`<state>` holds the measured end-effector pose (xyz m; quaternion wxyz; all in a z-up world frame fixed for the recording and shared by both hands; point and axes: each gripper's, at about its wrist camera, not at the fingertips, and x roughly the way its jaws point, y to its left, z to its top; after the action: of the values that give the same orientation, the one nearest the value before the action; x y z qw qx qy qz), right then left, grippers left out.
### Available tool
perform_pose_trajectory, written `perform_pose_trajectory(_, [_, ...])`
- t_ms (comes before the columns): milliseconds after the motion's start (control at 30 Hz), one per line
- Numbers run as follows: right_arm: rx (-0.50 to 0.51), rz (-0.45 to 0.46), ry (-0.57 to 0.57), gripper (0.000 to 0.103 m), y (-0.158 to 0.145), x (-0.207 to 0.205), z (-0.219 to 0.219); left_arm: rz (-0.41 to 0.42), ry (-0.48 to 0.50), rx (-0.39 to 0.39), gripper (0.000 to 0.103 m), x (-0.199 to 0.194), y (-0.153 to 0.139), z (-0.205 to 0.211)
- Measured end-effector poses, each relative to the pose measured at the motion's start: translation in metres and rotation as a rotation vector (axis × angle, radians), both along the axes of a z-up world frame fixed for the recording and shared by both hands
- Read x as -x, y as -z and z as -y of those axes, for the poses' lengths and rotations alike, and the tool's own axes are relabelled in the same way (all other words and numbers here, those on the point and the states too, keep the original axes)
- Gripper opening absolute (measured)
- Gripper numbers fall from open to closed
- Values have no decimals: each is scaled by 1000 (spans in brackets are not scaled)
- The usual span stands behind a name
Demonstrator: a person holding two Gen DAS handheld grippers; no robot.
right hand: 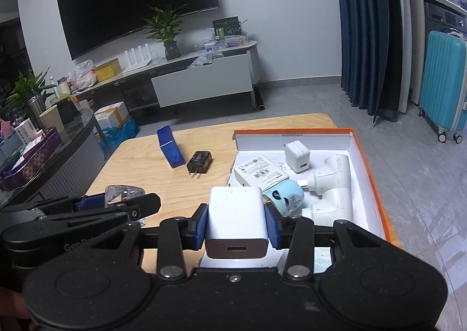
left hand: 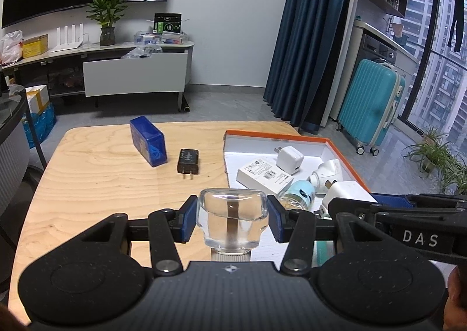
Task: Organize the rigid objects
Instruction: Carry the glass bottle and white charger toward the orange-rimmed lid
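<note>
Left tongs [left hand: 232, 218]: clenched on a clear glass bottle [left hand: 232, 214], held above the desk [left hand: 96, 185].
Right tongs [right hand: 237, 226]: clenched on a white USB charger [right hand: 237, 217], prongs pointing away, at the near edge of the orange-rimmed box [right hand: 367, 161].
Box contents: white adapters, flat white carton, pale blue bottle [right hand: 287, 195].
Desk: blue box [left hand: 148, 141] and black charger [left hand: 188, 161], near each other, left of the orange-rimmed box.

Pale wood-grain table [left hand: 96, 185]. Orange-edged, white-lined box [left hand: 347, 156] holding white chargers [left hand: 290, 159] and a light-blue-capped bottle [left hand: 300, 192]. Far left, glossy blue case [left hand: 148, 140] beside black plug [left hand: 188, 161]. Near, clear glass bottle [left hand: 232, 218] between blue pads [left hand: 186, 221]; white charger [right hand: 237, 218] likewise.
</note>
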<state>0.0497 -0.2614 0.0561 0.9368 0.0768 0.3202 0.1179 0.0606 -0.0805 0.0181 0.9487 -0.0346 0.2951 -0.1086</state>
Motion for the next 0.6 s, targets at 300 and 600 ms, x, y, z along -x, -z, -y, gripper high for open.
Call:
perform_pose_trajectory(300, [-2,0,43,50,0,1,19,-6,35,3,49,-3,0,16])
perform_pose_trajectory(600, [-3,-2,89,50,3,3,37,-14,71,13,50,-7,2,32])
